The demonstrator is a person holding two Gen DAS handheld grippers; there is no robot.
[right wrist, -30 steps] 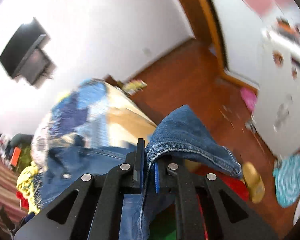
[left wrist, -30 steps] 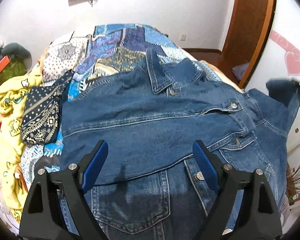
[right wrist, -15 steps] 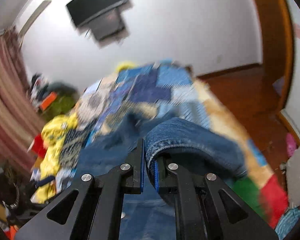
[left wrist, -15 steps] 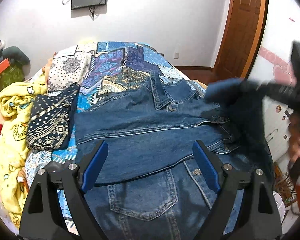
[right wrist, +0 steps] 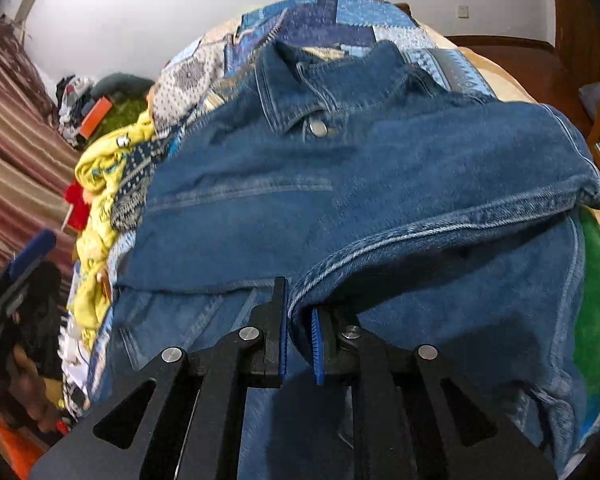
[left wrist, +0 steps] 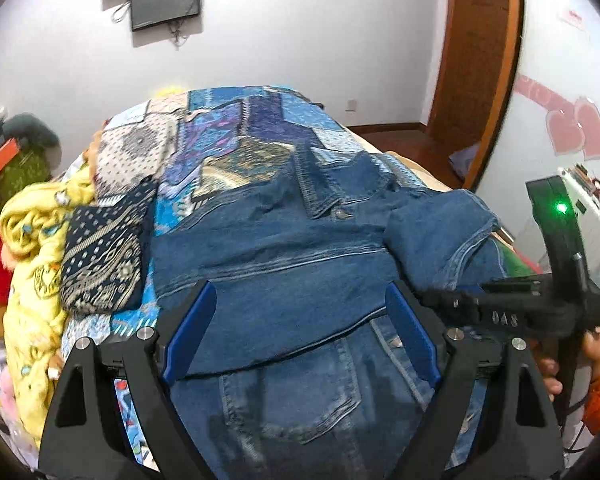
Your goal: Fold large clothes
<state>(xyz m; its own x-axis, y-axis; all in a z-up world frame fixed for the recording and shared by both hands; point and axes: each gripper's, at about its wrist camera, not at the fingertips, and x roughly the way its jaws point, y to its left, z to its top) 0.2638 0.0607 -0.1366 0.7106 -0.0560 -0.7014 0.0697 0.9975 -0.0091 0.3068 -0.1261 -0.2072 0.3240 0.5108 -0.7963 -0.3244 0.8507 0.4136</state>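
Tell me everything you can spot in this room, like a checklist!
Surface: a bed with a patchwork quilt in blues and white.
Job's things: a denim jacket lies spread on the quilt, collar toward the far wall; its sleeve is folded across the chest.
Clutter: a yellow blanket and a dark patterned cloth beside the jacket.
Grippers: the left gripper hovers wide open, nothing between its fingers; the right gripper has its jaws just opening, sleeve cloth still between them.
Cables: loose wires hang by the wall screen.
Surroundings: white wall, wooden door, pink heart stickers.
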